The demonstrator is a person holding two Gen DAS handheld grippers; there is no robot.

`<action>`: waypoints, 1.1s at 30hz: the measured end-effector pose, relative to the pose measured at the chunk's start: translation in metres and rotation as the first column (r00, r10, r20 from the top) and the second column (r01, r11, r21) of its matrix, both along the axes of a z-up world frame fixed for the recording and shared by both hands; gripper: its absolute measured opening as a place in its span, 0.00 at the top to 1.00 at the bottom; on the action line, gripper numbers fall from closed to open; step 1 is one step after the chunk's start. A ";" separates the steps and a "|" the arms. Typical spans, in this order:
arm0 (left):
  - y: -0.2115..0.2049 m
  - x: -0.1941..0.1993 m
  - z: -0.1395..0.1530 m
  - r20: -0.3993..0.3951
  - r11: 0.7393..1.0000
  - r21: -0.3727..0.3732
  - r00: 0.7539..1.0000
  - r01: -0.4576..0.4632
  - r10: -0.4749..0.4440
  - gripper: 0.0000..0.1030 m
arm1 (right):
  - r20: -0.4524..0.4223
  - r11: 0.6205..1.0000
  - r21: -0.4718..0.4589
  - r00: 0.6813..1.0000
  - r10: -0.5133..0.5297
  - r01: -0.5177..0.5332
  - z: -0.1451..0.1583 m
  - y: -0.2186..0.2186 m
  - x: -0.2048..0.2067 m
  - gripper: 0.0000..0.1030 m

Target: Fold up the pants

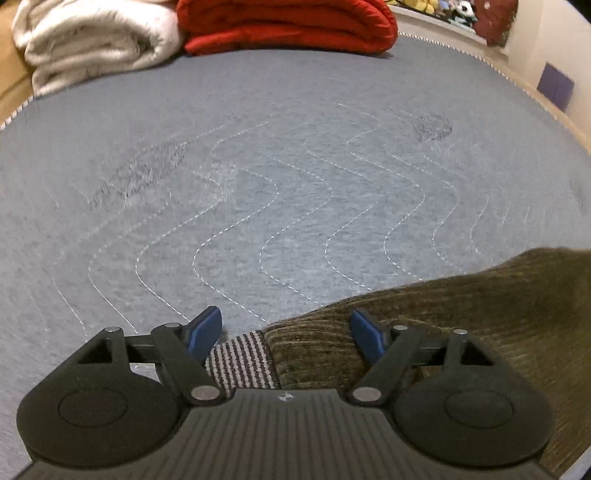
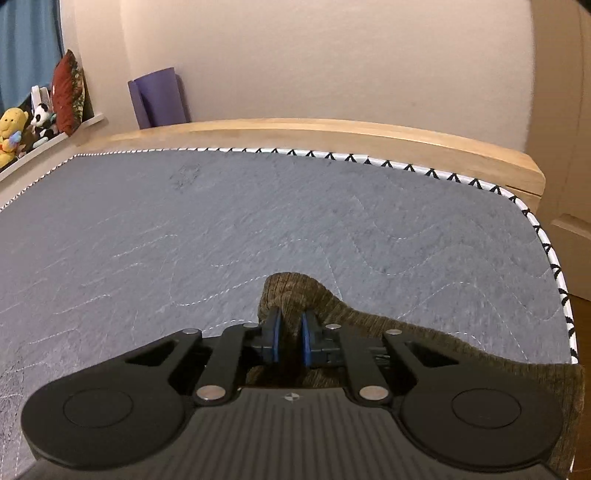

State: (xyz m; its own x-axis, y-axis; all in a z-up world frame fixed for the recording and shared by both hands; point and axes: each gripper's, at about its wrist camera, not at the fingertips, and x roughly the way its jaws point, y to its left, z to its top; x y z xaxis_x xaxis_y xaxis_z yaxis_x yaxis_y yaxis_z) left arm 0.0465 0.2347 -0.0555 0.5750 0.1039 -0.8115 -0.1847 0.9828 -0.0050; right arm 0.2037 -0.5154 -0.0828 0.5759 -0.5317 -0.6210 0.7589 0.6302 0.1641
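On the mattress (image 2: 258, 221), soft floppy pants (image 2: 461, 354): right gripper (image 2: 290, 341) pinches a bunched fold, left gripper (image 1: 286, 338) spread over the striped waistband (image 1: 242, 360), probably the best grab.

Folded red blanket (image 1: 288, 26) beside white blanket (image 1: 96, 40); purple mat (image 2: 159, 98).

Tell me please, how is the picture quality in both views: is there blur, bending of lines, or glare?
Left wrist view: the grey mattress bulges like a dome from the fisheye lens; the white blanket and red blanket look soft at the top edge. Right wrist view: the wooden bed frame curves; the olive pants are fairly sharp. Warm, even light, no glare in either.
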 end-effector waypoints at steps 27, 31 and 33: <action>-0.057 -0.076 0.018 -0.083 0.926 0.192 0.946 0.325 -0.315 0.81 | -0.148 0.885 0.139 0.874 0.462 -0.444 0.015 -0.044 -0.152 0.49; -0.062 -0.092 0.012 -0.119 0.882 0.264 0.921 0.389 -0.371 0.81 | -0.087 0.917 0.137 0.918 0.387 -0.374 0.031 -0.052 -0.162 0.48; -0.063 -0.093 0.017 -0.093 0.884 0.274 0.925 0.379 -0.368 0.79 | -0.051 0.952 0.144 0.959 0.278 -0.268 0.036 -0.062 -0.171 0.38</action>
State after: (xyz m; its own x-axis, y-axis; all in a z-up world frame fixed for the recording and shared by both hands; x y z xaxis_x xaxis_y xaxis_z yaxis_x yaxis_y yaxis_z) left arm -0.0470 0.1719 -0.0381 0.5865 0.1150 -0.8018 0.2014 0.9381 0.2819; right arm 0.0330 -0.5774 -0.0464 0.6398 -0.2690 -0.7200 0.5734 0.7908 0.2142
